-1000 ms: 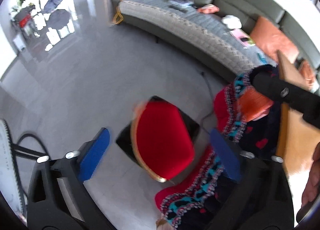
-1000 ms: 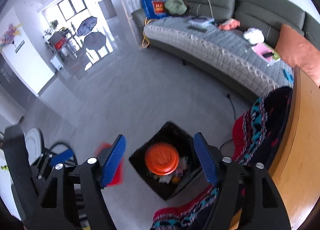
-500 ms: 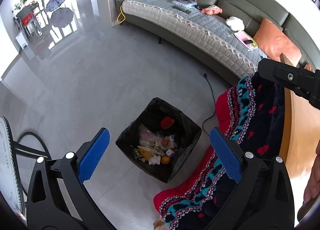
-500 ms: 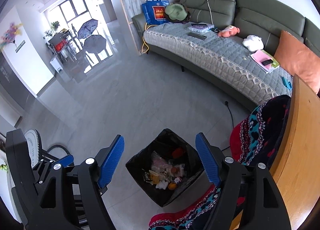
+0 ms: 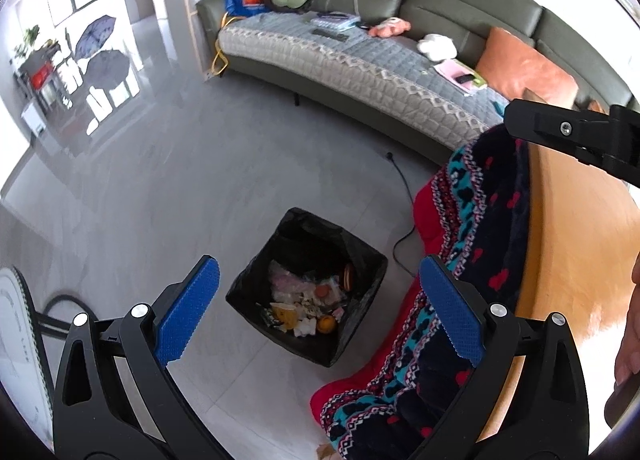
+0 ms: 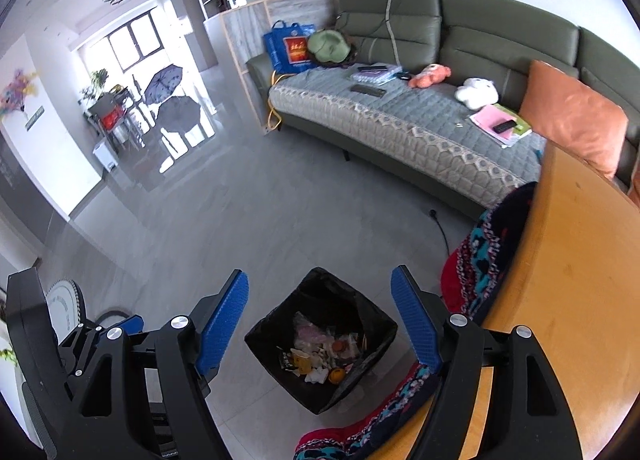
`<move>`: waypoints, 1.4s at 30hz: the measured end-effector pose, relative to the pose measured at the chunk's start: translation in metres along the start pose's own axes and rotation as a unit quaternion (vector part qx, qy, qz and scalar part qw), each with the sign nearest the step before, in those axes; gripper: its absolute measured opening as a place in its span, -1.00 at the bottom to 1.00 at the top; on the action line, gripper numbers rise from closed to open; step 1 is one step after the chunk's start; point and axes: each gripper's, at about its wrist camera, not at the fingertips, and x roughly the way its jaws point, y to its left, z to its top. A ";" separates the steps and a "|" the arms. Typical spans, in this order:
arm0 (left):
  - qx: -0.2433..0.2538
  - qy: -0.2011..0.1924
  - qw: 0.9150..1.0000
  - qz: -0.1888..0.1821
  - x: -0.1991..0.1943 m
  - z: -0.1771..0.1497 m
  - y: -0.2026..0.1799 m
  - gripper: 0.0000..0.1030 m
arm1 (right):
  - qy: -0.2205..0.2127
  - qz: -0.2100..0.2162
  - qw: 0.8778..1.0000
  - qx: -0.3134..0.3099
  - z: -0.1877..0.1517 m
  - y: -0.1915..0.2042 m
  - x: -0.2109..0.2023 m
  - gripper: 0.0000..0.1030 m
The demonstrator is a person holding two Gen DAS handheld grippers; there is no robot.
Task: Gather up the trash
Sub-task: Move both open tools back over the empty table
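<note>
A black-lined trash bin stands on the grey floor below both grippers. It holds mixed trash: paper scraps, an orange fruit and a red plate standing on edge against the wall. My left gripper hangs open above the bin with nothing between its blue pads. My right gripper is open too, also empty, above the same bin. The right gripper's black arm crosses the upper right of the left wrist view.
A wooden table edges the right, draped with a patterned red, blue and black blanket. A long green sofa with a grey cover runs along the back. A white fan stands at left. A black cable lies on the floor.
A second ago a red plate and an orange one were falling from the open grippers toward the bin. Now they lie in the bin, and both grippers have risen and pulled back.
</note>
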 end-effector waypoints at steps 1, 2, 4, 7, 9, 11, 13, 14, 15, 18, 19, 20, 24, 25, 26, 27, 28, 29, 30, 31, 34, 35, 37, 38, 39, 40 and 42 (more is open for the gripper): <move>0.006 -0.002 1.000 -0.005 -0.004 -0.001 -0.007 0.88 | -0.003 -0.002 1.000 0.003 -0.002 -0.005 -0.005 0.45; 0.009 -0.003 1.000 -0.008 -0.006 -0.002 -0.011 0.88 | -0.006 -0.004 1.000 0.005 -0.004 -0.009 -0.010 0.45; 0.018 -0.008 1.000 -0.016 -0.013 -0.004 -0.025 0.88 | -0.015 -0.011 1.000 0.014 -0.008 -0.021 -0.024 0.50; 0.034 -0.014 0.999 -0.026 -0.021 -0.006 -0.045 0.88 | -0.028 -0.020 0.999 0.026 -0.015 -0.037 -0.042 0.56; 0.043 -0.018 0.998 -0.033 -0.026 -0.007 -0.059 0.88 | -0.034 -0.028 0.998 0.036 -0.021 -0.052 -0.056 0.56; 0.052 -0.020 0.997 -0.044 -0.030 -0.008 -0.077 0.88 | -0.040 -0.036 0.998 0.045 -0.027 -0.066 -0.067 0.57; 0.062 -0.022 0.997 -0.051 -0.034 -0.010 -0.094 0.88 | -0.044 -0.045 0.997 0.054 -0.034 -0.080 -0.078 0.61; 0.070 -0.024 0.996 -0.055 -0.036 -0.011 -0.105 0.88 | -0.046 -0.050 0.996 0.059 -0.039 -0.089 -0.084 0.61; 0.077 -0.025 0.995 -0.059 -0.038 -0.012 -0.113 0.88 | -0.049 -0.055 0.995 0.065 -0.043 -0.098 -0.091 0.61; 0.099 -0.027 0.992 -0.070 -0.043 -0.017 -0.142 0.88 | -0.054 -0.066 0.993 0.083 -0.056 -0.121 -0.106 0.63; 0.108 -0.028 0.991 -0.075 -0.045 -0.019 -0.154 0.88 | -0.057 -0.071 0.992 0.090 -0.061 -0.131 -0.113 0.64; 0.115 -0.028 0.990 -0.080 -0.047 -0.021 -0.165 0.88 | -0.059 -0.077 0.991 0.095 -0.066 -0.139 -0.118 0.64; 0.141 -0.028 0.985 -0.093 -0.052 -0.029 -0.199 0.88 | -0.064 -0.099 0.986 0.115 -0.089 -0.169 -0.138 0.64; 0.149 -0.029 0.984 -0.098 -0.053 -0.032 -0.209 0.88 | -0.065 -0.107 0.984 0.123 -0.099 -0.180 -0.145 0.64; 0.156 -0.029 0.982 -0.101 -0.054 -0.034 -0.218 0.88 | -0.065 -0.112 0.983 0.128 -0.104 -0.186 -0.149 0.64; 0.164 -0.030 0.980 -0.106 -0.055 -0.037 -0.230 0.88 | -0.066 -0.119 0.981 0.136 -0.113 -0.196 -0.155 0.64; 0.168 -0.031 0.979 -0.109 -0.057 -0.041 -0.236 0.88 | -0.065 -0.123 0.980 0.140 -0.118 -0.203 -0.159 0.64; 0.172 -0.034 0.978 -0.113 -0.058 -0.044 -0.244 0.88 | -0.065 -0.129 0.979 0.147 -0.125 -0.211 -0.164 0.64; 0.176 -0.037 0.977 -0.117 -0.059 -0.047 -0.251 0.88 | -0.066 -0.134 0.977 0.153 -0.132 -0.219 -0.168 0.64; 0.183 -0.037 0.975 -0.123 -0.060 -0.052 -0.261 0.88 | -0.065 -0.141 0.975 0.161 -0.140 -0.228 -0.174 0.64; 0.204 -0.027 0.970 -0.131 -0.058 -0.065 -0.285 0.88 | -0.065 -0.157 0.968 0.183 -0.163 -0.250 -0.188 0.64; 0.210 -0.025 0.968 -0.133 -0.058 -0.069 -0.292 0.88 | -0.065 -0.164 0.966 0.191 -0.171 -0.258 -0.194 0.64; 0.219 -0.023 0.966 -0.139 -0.058 -0.078 -0.306 0.88 | -0.064 -0.176 0.961 0.202 -0.186 -0.271 -0.203 0.64; 0.222 -0.024 0.964 -0.142 -0.058 -0.082 -0.312 0.88 | -0.063 -0.181 0.959 0.207 -0.192 -0.278 -0.206 0.64; 0.226 -0.025 0.963 -0.145 -0.058 -0.086 -0.317 0.88 | -0.064 -0.188 0.956 0.214 -0.201 -0.285 -0.211 0.64; 0.232 -0.025 0.961 -0.147 -0.057 -0.090 -0.325 0.88 | -0.064 -0.194 0.954 0.221 -0.210 -0.292 -0.216 0.64; 0.240 -0.023 0.959 -0.147 -0.054 -0.097 -0.336 0.88 | -0.066 -0.201 0.949 0.232 -0.226 -0.304 -0.223 0.64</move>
